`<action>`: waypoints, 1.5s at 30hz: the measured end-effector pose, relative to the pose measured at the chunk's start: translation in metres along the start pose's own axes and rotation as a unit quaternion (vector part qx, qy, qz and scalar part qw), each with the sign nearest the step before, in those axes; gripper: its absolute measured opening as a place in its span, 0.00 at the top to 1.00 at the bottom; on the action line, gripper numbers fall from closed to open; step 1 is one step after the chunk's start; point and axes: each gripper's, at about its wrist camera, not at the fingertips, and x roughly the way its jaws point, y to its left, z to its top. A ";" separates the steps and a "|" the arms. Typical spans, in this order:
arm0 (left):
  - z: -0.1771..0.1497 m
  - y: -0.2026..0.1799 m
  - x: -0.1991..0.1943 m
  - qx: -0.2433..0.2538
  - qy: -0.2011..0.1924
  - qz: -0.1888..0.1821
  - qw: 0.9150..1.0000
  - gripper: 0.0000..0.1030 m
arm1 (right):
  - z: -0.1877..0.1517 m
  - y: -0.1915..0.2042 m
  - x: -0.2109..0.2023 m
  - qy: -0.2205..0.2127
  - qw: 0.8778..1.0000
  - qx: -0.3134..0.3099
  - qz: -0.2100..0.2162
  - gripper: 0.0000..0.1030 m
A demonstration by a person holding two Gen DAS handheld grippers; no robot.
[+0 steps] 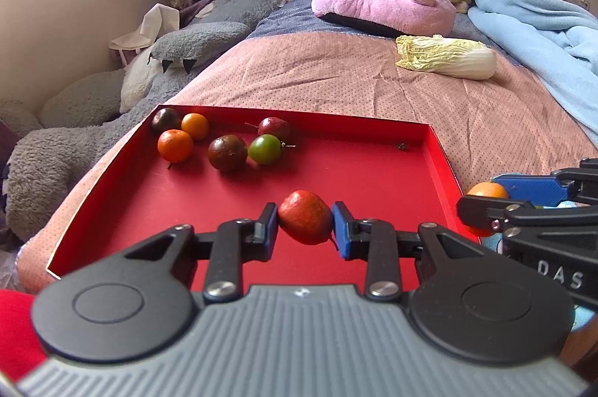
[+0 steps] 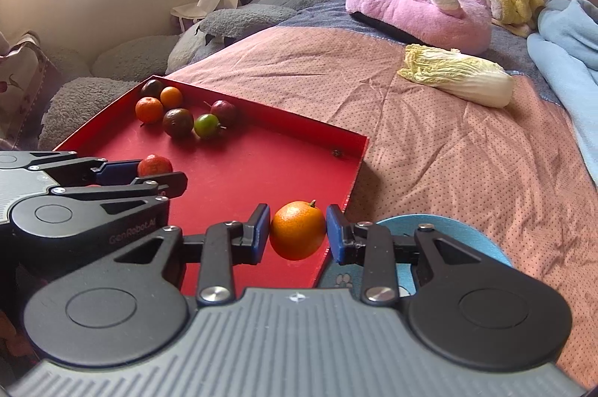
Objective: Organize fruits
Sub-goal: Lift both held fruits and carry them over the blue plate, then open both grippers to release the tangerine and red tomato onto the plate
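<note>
The left gripper (image 1: 305, 223) is clamped on a small red fruit (image 1: 305, 221), held above the near part of the red tray (image 1: 373, 180). The right gripper (image 2: 298, 232) is clamped on a little orange (image 2: 298, 229), held over the tray's right edge.

Both fruits look small, round and light. Their skin looks smooth, so they may slip or roll. They could squash if squeezed hard. The best place to hold them is across the fat middle, as now.

The tray lies on the bed (image 1: 355, 76). In its far left corner sit six fruits: two orange ones, two dark ones, a green one (image 1: 265, 149) and a reddish one. A blue plate (image 2: 448, 232) lies just beside the tray. I cannot tell what is on it.
</note>
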 end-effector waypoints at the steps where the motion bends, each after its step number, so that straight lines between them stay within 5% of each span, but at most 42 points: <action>1: 0.000 -0.001 0.000 0.001 0.000 0.000 1.000 0.66 | -0.001 -0.003 -0.001 -0.001 1.000 0.003 -0.002 0.63; 17: -0.004 -0.026 0.000 0.067 -0.008 -0.014 0.998 0.66 | -0.060 -0.095 0.001 0.025 0.994 0.077 -0.068 0.63; 32: -0.015 -0.116 -0.012 0.140 -0.004 -0.132 0.981 0.66 | -0.078 -0.128 0.019 0.030 0.992 0.098 -0.076 0.63; 38: -0.019 -0.136 -0.002 0.143 0.013 -0.145 0.979 0.66 | -0.069 -0.142 -0.003 -0.008 0.991 0.117 -0.069 0.62; 45: -0.025 -0.160 0.007 0.163 0.024 -0.163 0.973 0.66 | -0.059 -0.155 -0.022 -0.043 0.987 0.137 -0.066 0.46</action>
